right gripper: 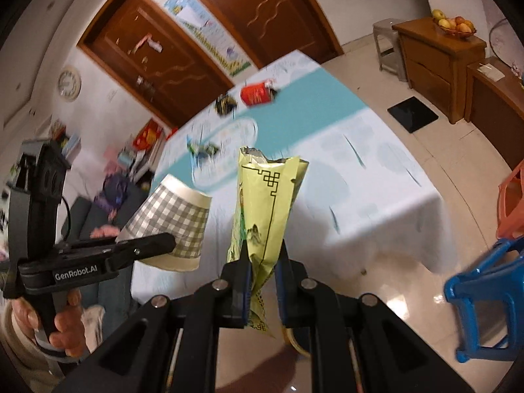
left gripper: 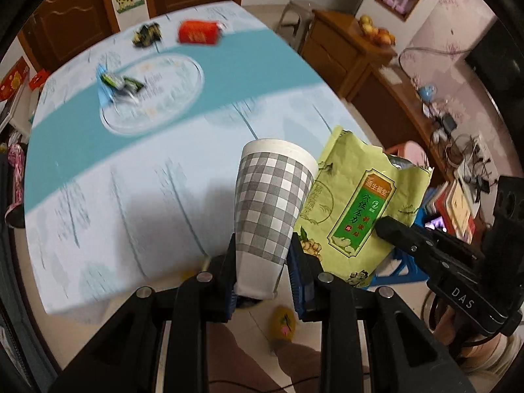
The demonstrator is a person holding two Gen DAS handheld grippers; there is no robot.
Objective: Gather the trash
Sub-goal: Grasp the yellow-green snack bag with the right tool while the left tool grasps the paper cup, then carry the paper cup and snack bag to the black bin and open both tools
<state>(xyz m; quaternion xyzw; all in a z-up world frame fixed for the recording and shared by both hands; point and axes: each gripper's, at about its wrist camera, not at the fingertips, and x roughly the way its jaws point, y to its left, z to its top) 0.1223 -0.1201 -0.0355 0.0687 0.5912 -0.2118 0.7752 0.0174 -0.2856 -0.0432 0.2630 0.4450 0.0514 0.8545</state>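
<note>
My left gripper (left gripper: 262, 255) is shut on a grey checked paper cup (left gripper: 271, 196), held tilted in the air off the table's near edge; the cup also shows in the right wrist view (right gripper: 173, 219). My right gripper (right gripper: 262, 255) is shut on a torn yellow-green packet (right gripper: 265, 203), held upright beside the cup; the packet also shows in the left wrist view (left gripper: 353, 209). On the table (left gripper: 147, 180) lie a red packet (left gripper: 198, 32), a dark crumpled wrapper (left gripper: 147, 33) and a green-and-blue wrapper (left gripper: 118, 82).
A blue plastic stool (right gripper: 484, 304) and an orange one (right gripper: 511, 203) stand on the floor at right. A wooden cabinet (right gripper: 439, 62) with a fruit bowl (right gripper: 453, 26) stands by the far wall. A grey stool (right gripper: 389, 49) is beside it.
</note>
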